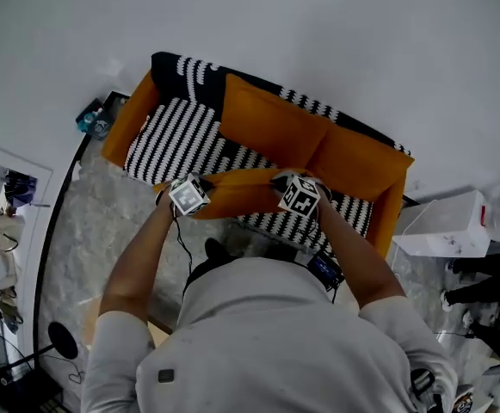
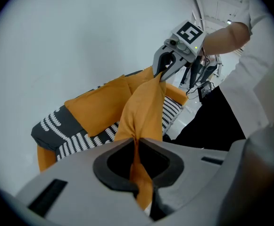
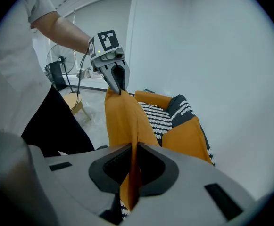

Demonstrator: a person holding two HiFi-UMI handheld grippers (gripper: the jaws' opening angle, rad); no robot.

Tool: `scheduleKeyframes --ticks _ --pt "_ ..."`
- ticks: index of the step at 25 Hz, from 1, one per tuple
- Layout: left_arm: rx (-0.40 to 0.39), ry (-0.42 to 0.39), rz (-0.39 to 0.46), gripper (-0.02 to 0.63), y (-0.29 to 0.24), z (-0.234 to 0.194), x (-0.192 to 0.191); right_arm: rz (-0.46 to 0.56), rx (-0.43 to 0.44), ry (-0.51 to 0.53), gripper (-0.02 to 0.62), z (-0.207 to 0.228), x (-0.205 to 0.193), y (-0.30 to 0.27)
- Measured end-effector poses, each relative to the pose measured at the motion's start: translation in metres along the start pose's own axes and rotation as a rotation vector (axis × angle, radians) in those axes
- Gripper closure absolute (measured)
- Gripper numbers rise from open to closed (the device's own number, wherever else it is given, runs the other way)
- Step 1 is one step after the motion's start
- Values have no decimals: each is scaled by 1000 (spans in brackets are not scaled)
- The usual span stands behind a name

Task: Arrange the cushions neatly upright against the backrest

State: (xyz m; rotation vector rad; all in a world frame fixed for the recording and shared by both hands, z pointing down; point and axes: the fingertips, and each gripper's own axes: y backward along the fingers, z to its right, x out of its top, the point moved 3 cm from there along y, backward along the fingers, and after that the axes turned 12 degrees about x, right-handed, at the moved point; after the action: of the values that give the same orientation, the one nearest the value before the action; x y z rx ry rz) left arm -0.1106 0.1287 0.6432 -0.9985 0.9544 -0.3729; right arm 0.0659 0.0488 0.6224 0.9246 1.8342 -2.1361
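An orange cushion (image 1: 241, 193) hangs stretched between my two grippers over the front of the sofa. The left gripper (image 1: 194, 188) is shut on its left corner, with fabric pinched between the jaws (image 2: 137, 144). On the opposite corner the right gripper (image 1: 289, 188) is shut, its jaws clamping the cloth (image 3: 133, 157). Each gripper view shows the other gripper (image 2: 161, 75) (image 3: 120, 89) at the cushion's far end. Two more orange cushions (image 1: 271, 124) (image 1: 358, 158) stand upright against the backrest. The sofa (image 1: 130, 114) is orange with black-and-white striped seat pads (image 1: 175, 141).
A white box (image 1: 452, 225) stands on the floor to the sofa's right. A blue object (image 1: 91, 119) sits by the sofa's left arm. A fan (image 1: 61, 342) and cables lie at lower left. A small wooden stool (image 3: 73, 102) stands behind me. The wall runs close behind the sofa.
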Motion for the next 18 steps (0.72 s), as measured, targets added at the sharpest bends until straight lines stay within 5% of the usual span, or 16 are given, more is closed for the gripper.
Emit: scheduleKeyframes --ticks 9,18 --pt "26 4 -1 569 50 -87 -92 21 -17 -1 551 4 118 -63" --pt "60 24 -23 569 75 -152 -125 29 13 29 552 38 182 -93"
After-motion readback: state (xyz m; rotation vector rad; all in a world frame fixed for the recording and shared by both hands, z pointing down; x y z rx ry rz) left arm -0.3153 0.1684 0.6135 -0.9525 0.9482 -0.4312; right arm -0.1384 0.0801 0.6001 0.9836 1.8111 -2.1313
